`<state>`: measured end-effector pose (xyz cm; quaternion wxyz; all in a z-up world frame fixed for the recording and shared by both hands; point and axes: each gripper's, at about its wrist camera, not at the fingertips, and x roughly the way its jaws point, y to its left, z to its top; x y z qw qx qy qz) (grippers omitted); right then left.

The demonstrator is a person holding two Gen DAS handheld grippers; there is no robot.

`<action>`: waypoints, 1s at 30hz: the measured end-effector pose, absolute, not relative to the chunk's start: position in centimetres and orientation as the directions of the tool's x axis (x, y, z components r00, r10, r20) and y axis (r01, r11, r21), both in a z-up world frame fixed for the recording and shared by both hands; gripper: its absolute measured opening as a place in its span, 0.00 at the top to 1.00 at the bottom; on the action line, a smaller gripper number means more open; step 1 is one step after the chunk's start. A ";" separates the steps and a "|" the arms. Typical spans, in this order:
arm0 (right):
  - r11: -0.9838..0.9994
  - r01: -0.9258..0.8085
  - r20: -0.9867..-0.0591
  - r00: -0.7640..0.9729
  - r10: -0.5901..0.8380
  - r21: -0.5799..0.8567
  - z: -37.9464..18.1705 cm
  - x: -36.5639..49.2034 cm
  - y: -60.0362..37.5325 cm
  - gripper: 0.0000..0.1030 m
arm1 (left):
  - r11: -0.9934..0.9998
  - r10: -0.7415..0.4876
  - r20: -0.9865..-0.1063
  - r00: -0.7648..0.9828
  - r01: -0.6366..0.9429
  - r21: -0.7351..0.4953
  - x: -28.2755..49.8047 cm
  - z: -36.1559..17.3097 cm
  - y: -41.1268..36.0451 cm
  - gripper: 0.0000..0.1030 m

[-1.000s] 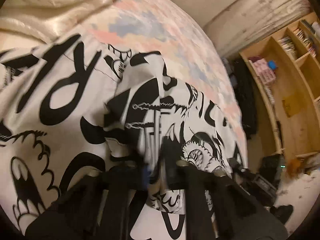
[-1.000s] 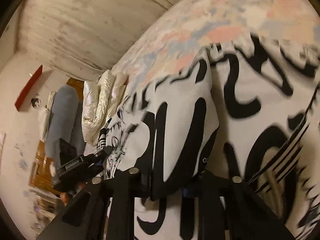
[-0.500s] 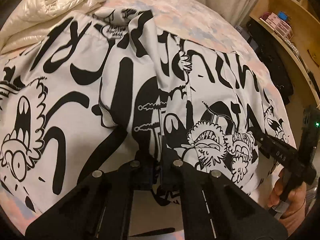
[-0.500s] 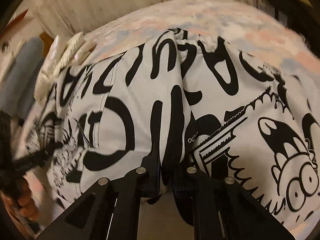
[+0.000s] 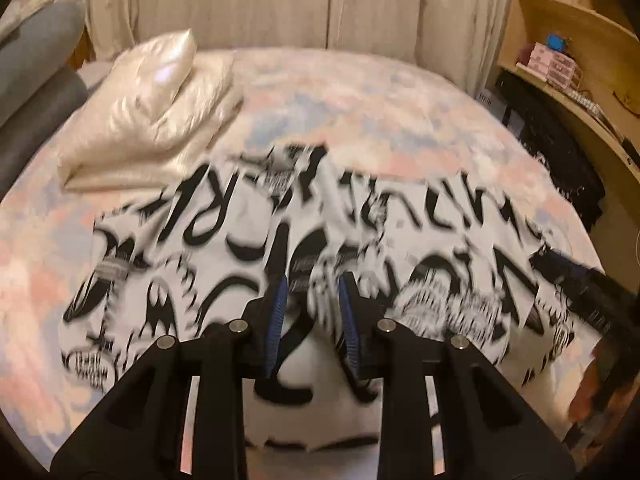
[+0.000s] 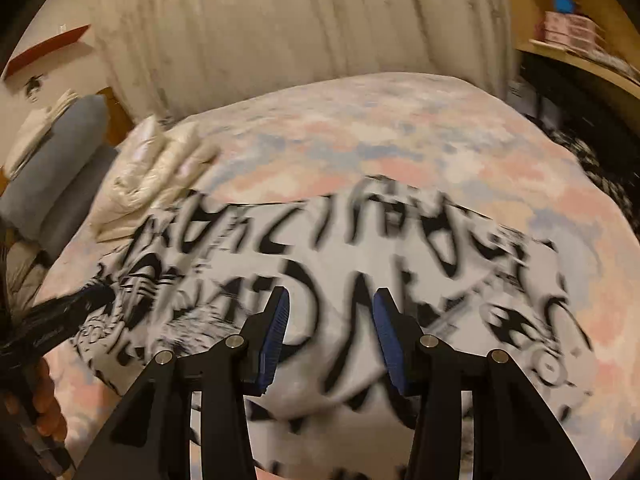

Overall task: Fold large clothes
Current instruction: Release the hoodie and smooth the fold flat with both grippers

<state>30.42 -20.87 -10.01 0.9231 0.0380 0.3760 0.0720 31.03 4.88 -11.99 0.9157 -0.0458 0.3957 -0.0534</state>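
A large white garment with black cartoon graffiti print [image 5: 224, 264] lies spread on the bed, blurred by motion; it also shows in the right wrist view [image 6: 360, 264]. My left gripper [image 5: 312, 284] is open above the garment's near middle, blue pads showing, nothing between them. My right gripper [image 6: 330, 300] is open and empty above the garment too. The right gripper's black body [image 5: 580, 284] shows at the garment's right edge in the left wrist view. The left gripper's body [image 6: 60, 320] shows at the left in the right wrist view.
The bed has a pastel pink and blue cover [image 5: 360, 96]. A folded cream puffy jacket [image 5: 152, 108] lies at its far left. Grey bolsters [image 6: 60, 168] are left of the bed. Wooden shelves [image 5: 572, 40] and dark clothing [image 5: 556, 152] stand at the right. Curtains [image 6: 280, 24] hang behind.
Both grippers have let go of the garment folds and opened. They have pulled back and up, so the whole garment now lies flat on the bed.
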 end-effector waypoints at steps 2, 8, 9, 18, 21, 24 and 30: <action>0.985 -0.132 -0.691 0.702 0.173 0.113 -10.0 31.5 -19.1 0.57 | 0.985 -0.165 -0.714 0.681 0.075 -0.156 32.4 -11.8 4.1 0.86; 0.978 -0.176 -0.716 0.668 0.202 0.112 -12.9 37.5 -14.6 0.57 | 0.985 -0.172 -0.747 0.642 0.115 -0.128 39.2 -14.3 0.2 0.88; 0.978 -0.176 -0.725 0.658 0.204 0.115 -13.6 38.5 -14.2 0.57 | 0.987 -0.160 -0.765 0.624 0.100 -0.124 40.4 -15.2 0.1 0.88; 1.000 -0.018 -0.766 0.642 0.022 0.014 -18.3 42.3 -18.4 0.59 | 1.000 -0.006 -0.838 0.546 -0.015 -0.017 44.7 -21.2 2.6 0.99; 0.999 -0.009 -0.768 0.640 0.036 0.038 -18.1 42.3 -20.0 0.61 | 1.000 0.000 -0.834 0.552 -0.008 -0.004 44.3 -21.1 2.7 0.99; 0.999 -0.006 -0.766 0.641 0.037 0.043 -17.3 41.7 -20.5 0.61 | 1.000 -0.008 -0.835 0.550 -0.011 -0.017 43.9 -20.6 2.7 0.99; 0.990 -0.044 -0.747 0.652 0.132 0.137 -14.5 38.7 -20.0 0.61 | 0.998 -0.055 -0.814 0.578 0.019 -0.055 40.4 -17.6 2.2 0.99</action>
